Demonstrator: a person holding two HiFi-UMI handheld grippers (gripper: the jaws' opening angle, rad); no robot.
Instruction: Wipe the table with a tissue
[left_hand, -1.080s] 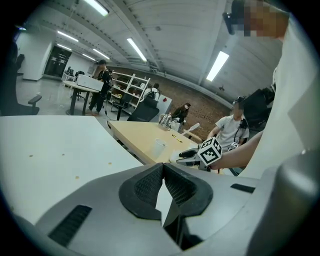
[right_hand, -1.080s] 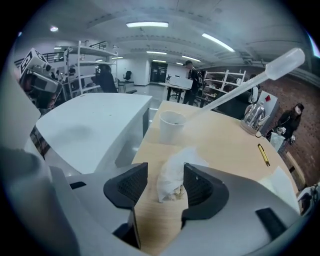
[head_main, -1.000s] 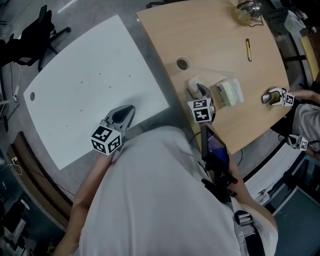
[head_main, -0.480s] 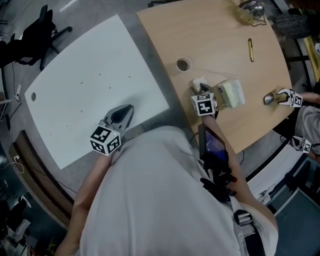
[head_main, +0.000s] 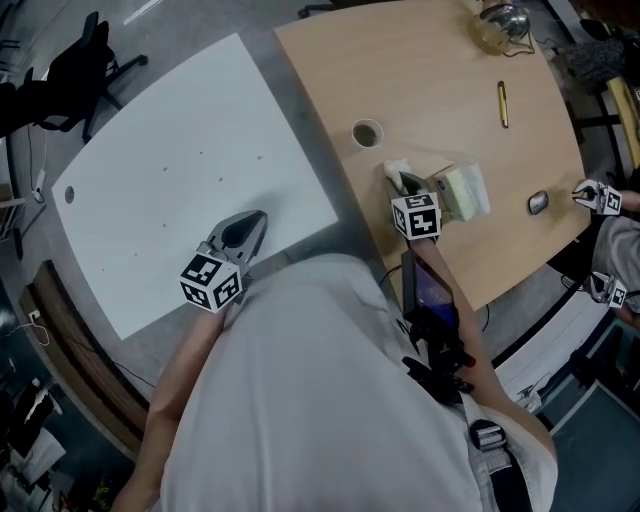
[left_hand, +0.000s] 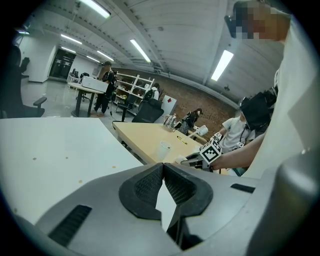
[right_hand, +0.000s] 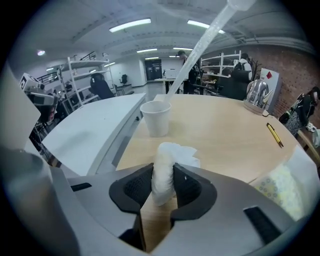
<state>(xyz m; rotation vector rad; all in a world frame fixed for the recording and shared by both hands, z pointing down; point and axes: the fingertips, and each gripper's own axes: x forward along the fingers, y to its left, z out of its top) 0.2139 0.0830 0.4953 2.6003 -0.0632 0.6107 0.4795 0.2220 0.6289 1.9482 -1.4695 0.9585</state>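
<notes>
On the wooden table (head_main: 430, 70), my right gripper (head_main: 404, 182) has just been closing, and its pads now pinch a crumpled white tissue (right_hand: 163, 170) between them. That tissue (head_main: 394, 168) sticks out past the jaws, right beside the tissue pack (head_main: 463, 188). My left gripper (head_main: 256, 223) hovers shut and empty over the near edge of the white table (head_main: 170, 110), which carries several small specks (head_main: 200, 153). Its pads meet at the tips in the left gripper view (left_hand: 162, 167).
A paper cup (head_main: 366, 130) stands just beyond the tissue. A pen (head_main: 503, 103) and a glass kettle (head_main: 497, 22) lie farther back. Another person's gripper (head_main: 598, 197) and a small grey object (head_main: 538, 202) are at the right edge. An office chair (head_main: 75, 60) stands far left.
My right gripper's jaws have closed onto the tissue and shifted slightly right. The other person's gripper pulled away from the grey object. My left gripper has stayed put.
</notes>
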